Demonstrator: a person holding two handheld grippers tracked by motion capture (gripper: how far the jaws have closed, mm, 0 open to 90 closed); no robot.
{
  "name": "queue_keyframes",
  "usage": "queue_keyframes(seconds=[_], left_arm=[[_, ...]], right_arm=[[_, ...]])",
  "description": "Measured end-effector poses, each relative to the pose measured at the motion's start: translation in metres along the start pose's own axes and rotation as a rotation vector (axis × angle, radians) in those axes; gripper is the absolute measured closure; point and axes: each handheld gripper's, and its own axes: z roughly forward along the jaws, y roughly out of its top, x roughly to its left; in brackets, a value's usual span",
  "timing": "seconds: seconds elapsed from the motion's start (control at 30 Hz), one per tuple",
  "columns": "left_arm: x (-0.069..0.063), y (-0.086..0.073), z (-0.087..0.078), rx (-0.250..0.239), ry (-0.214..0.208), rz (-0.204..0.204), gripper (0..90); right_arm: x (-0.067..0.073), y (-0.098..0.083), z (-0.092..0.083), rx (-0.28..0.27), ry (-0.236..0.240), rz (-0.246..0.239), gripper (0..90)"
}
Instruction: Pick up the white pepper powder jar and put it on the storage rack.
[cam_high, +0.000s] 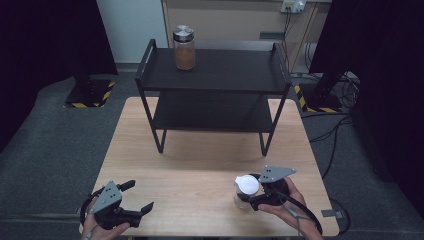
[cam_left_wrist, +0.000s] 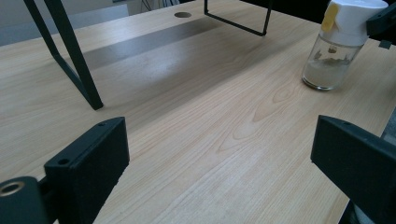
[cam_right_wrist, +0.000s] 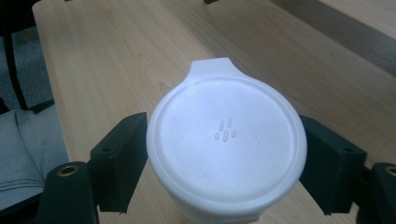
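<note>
At the near right of the wooden table (cam_high: 200, 165), a small clear jar with a white cap (cam_high: 247, 190) stands upright on the surface. The right gripper (cam_high: 248, 196) is positioned at the jar from its right side, held in a hand (cam_high: 285, 202) that enters from the near edge. In the right gripper view, the two black jaws sit hard against either side of the white cap (cam_right_wrist: 226, 147), so the gripper is closed on the jar at cap level. The cap has a small tab pointing toward the far side of that view. In the left gripper view the jar (cam_left_wrist: 337, 44) shows a yellow label on the cap and a little pale content in the glass bottom.

At the near left corner, the left gripper (cam_high: 139, 196) rests low over the table edge with its jaws spread wide and nothing between them; bare tabletop shows between them in the left gripper view. It is well apart from the jar.

At the far end of the table stands a black two-tier shelf (cam_high: 215, 87). On its upper tier, toward the left, stands a glass jar with a metal lid (cam_high: 184, 48), holding brown contents.
</note>
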Motion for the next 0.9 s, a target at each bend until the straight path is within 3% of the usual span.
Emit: queue_keyframes(seconds=[0.03,0.33,0.63,0.9], left_arm=[[0.0,0.0,0.0,0.001,0.0,0.0,3.4],[0.0,0.0,0.0,0.003,0.001,0.0,3.4],[0.0,0.0,0.0,0.003,-0.001,-0.001,3.4],[0.0,0.0,0.0,0.004,-0.003,0.0,3.3]], right_arm=[[0.002,0.0,0.001,0.002,-0.017,-0.011,30.2],[0.011,0.006,0.001,0.019,-0.048,-0.025,31.2],[0.012,0.01,0.0,0.034,-0.048,-0.017,31.3],[0.011,0.022,-0.007,0.044,-0.042,-0.04,31.4]])
